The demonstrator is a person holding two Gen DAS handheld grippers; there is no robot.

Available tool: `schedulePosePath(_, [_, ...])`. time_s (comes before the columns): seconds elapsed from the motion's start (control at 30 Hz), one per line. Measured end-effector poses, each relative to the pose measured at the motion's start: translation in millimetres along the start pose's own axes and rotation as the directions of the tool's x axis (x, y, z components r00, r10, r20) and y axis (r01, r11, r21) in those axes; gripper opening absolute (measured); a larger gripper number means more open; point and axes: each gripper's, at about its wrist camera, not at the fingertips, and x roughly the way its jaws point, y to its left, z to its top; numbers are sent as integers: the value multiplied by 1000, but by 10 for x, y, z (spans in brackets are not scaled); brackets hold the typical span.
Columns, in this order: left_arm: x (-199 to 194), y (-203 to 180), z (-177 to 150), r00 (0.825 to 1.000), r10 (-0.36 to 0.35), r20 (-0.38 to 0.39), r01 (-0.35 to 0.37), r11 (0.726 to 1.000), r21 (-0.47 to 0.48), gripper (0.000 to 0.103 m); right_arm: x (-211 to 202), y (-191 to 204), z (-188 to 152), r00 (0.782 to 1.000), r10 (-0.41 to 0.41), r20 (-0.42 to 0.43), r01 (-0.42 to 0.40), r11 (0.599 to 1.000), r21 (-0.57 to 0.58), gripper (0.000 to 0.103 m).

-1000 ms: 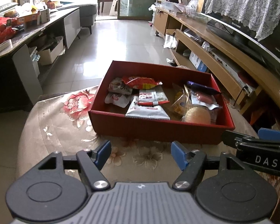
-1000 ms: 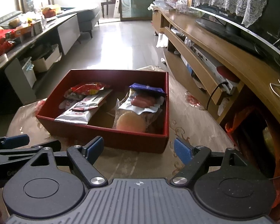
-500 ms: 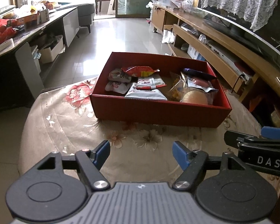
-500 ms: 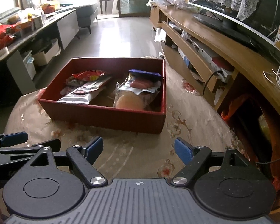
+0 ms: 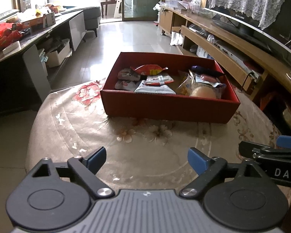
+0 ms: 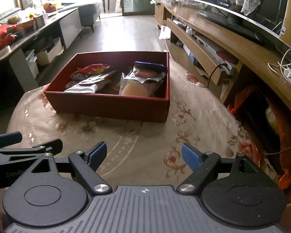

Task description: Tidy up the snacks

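Snacks [image 5: 161, 81] all sit inside the red box [image 5: 164, 106], mid-counter [image 5: 87, 132] on the floral cloth: flat packets on its left half, clear bag with a round bun on its right. Box lies ahead of both tools, well apart, long axis across the view. Left tool [image 5: 146, 160]: jaws opening, nothing between them. Right tool [image 6: 143, 155]: spread wide, empty, just beside the left. Neither looks clearly nearer; right tool faces the bun side. Task looks near done.
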Motion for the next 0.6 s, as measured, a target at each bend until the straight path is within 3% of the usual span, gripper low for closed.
schedulePosePath(0.6, [-112,-39,-270,999,24,-26,-23,999,46,103,-157,-41,-279,1000,-13,-22,14,1000,19,90])
